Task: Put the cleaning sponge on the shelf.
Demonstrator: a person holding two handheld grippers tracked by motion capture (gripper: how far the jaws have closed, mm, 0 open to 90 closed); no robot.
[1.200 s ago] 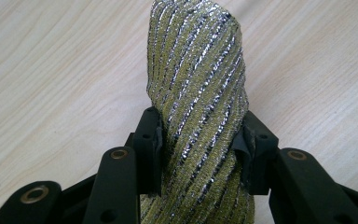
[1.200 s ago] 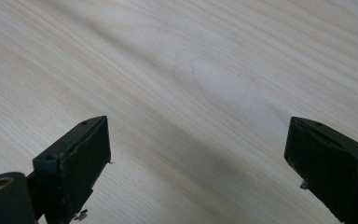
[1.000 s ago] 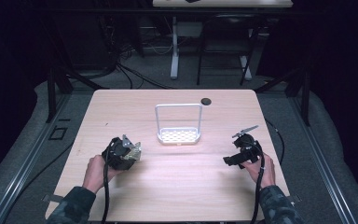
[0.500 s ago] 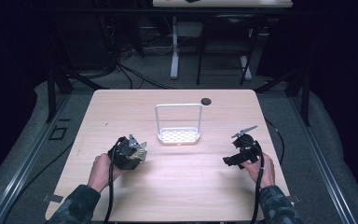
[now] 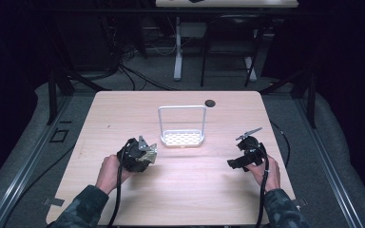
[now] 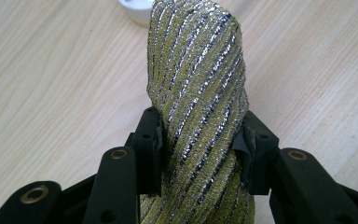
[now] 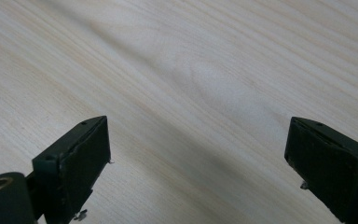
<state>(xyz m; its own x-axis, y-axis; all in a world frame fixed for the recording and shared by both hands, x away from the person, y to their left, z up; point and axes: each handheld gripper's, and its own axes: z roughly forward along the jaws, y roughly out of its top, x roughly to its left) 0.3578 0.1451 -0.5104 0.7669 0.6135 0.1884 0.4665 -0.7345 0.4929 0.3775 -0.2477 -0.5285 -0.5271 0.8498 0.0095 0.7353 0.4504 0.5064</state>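
While clenched in the left claw [image 6: 198, 154] above the tabletop [image 5: 195, 190], glittery gold scrubber [image 6: 198, 88] already picked up, just short of the white rack [image 5: 182, 137]; setting down inside probably left; right claw [image 7: 198, 163] released, idle.

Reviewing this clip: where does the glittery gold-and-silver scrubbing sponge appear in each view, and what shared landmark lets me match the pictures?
High view: the scrubbing sponge sits left of centre, clamped in the left gripper, just left of the white rack.
Left gripper view: it rises up the middle between the two black jaws.
Right gripper view: not in it; open jaws over the wooden table.
Shared landmark: the white rack's base, at the top edge of the left gripper view.
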